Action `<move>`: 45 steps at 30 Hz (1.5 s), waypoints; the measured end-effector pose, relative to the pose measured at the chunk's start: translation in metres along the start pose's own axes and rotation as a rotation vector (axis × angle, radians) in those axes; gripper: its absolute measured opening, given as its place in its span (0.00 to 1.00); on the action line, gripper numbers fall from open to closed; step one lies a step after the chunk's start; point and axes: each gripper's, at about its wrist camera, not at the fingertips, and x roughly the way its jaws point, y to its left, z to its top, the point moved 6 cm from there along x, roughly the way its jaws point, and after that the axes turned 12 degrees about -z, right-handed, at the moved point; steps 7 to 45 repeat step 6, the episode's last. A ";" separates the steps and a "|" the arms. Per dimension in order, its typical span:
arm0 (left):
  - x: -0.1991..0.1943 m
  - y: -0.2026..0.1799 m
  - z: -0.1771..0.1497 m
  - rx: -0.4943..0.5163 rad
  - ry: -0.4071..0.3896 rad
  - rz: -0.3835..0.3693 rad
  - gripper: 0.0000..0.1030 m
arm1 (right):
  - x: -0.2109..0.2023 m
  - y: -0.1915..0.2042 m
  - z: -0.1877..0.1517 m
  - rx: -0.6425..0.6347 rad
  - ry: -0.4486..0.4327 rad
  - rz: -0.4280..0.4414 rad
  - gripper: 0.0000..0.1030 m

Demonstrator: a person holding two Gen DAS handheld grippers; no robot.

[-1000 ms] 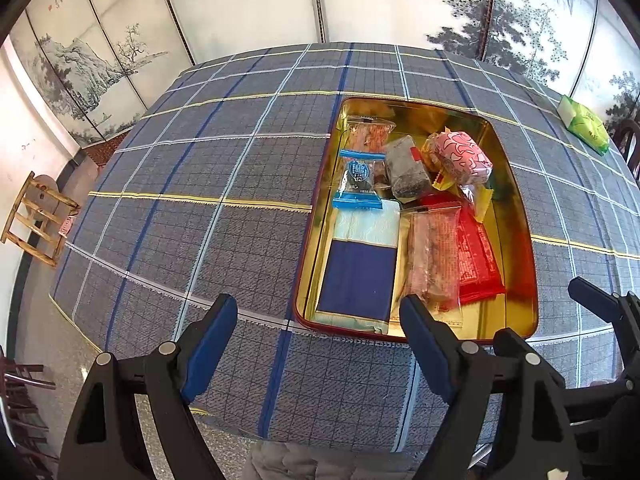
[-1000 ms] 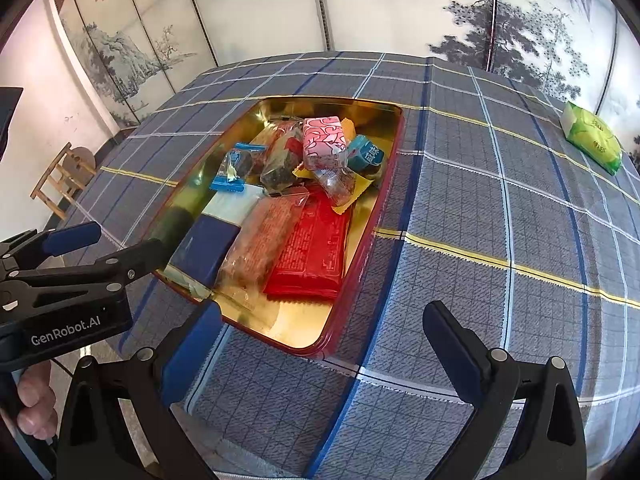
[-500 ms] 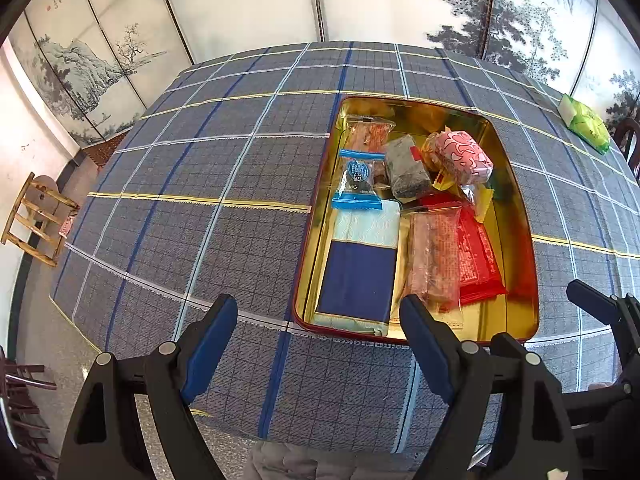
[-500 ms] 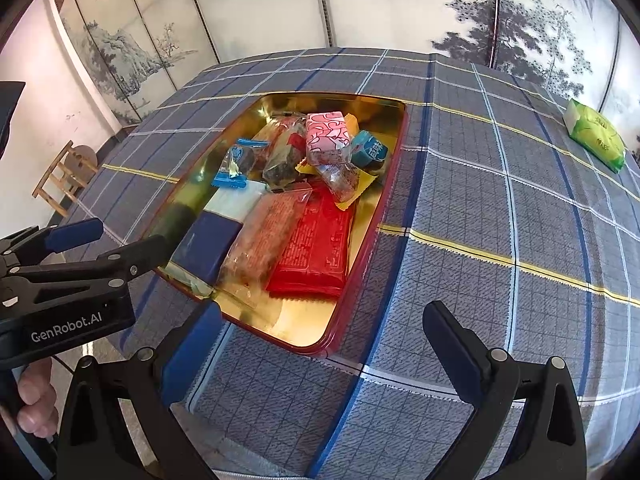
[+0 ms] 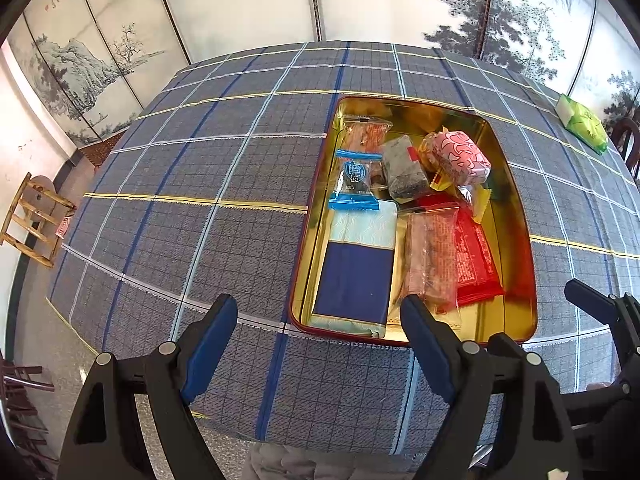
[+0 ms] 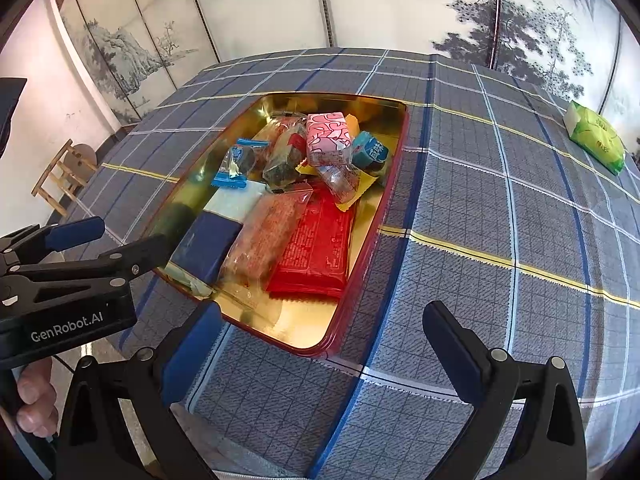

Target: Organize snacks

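Tabletop: covered by a grey-blue plaid cloth (image 5: 224, 184) with yellow, white and blue lines
Tray: gold-coloured rectangular metal tin with red rim (image 5: 516, 216) sits on the cloth, just ahead of both grippers
Snacks, near end of tray: flat navy-and-pale-blue packet (image 5: 356, 272) on the left; clear wrapper with pinkish-brown bar (image 5: 430, 256) beside it, partly over a flat red foil packet (image 5: 476, 256)
Snacks, far end of tray: small blue-edged clear sachet (image 5: 354, 180), dark grey-brown wrapped block (image 5: 404, 170), pink-and-white patterned wrapped cake (image 5: 460, 156) on top of the pile, clear packet with orange-red contents (image 5: 366, 132) at the far left corner
Right wrist view only: small teal-blue wrapped sweet (image 6: 370, 152) against the tray's right wall
Outside tray: green plastic packet (image 6: 596, 136) lies well apart, at the far right edge of the tabletop
Left gripper (image 5: 316, 332): black frame, blue pads, jaws spread wide, nothing between them, over the tray's near left corner
Right gripper (image 6: 320, 336): jaws spread wide, empty, over the tray's near right corner
Hand (image 6: 34, 404): fingers wrap the left gripper's handle, low at the left of the right wrist view
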 end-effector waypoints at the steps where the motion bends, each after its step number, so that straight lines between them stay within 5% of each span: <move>1: 0.000 0.000 0.000 0.001 -0.002 -0.001 0.79 | 0.000 0.000 0.000 0.000 0.000 -0.002 0.97; 45: -0.001 0.000 0.001 0.003 -0.006 -0.009 0.79 | 0.000 0.000 0.000 0.000 0.001 -0.001 0.97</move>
